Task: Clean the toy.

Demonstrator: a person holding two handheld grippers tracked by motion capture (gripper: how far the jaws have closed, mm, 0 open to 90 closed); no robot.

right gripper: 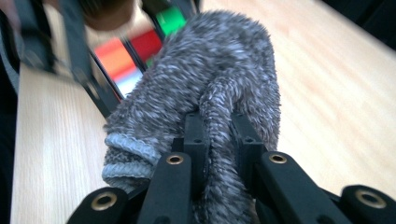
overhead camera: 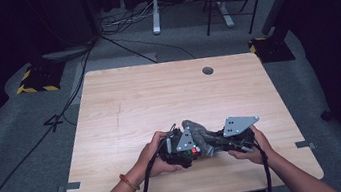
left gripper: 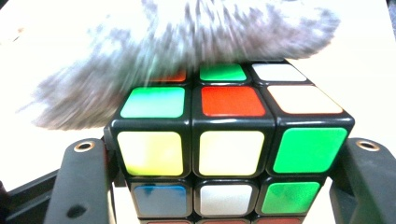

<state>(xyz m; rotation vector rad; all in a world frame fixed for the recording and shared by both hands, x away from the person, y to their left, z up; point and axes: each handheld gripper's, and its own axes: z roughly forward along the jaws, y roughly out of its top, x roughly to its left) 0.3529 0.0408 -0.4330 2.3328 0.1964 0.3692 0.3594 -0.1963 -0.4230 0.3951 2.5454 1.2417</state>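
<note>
My left gripper (left gripper: 226, 146) is shut on a scrambled puzzle cube (left gripper: 229, 140) and squeezes it from both sides, just above the table. My right gripper (right gripper: 219, 126) is shut on a fuzzy grey sock (right gripper: 210, 84), pinching a fold of it. The sock (left gripper: 187, 42) drapes over the cube's far top edge and is blurred there. In the high view both grippers meet near the table's front middle: the left gripper (overhead camera: 186, 149) with the cube (overhead camera: 194, 150), the right gripper (overhead camera: 221, 142) with the sock (overhead camera: 198, 131) between them. From the right gripper view, the cube (overhead camera: 95, 41) sits behind the sock.
The light wooden table (overhead camera: 158, 97) has a round cable hole (overhead camera: 208, 70) at its far right. Around it lies grey carpet, with cables (overhead camera: 127, 18) and desk legs (overhead camera: 155, 17) on the floor beyond the far edge. Both forearms come in over the front edge.
</note>
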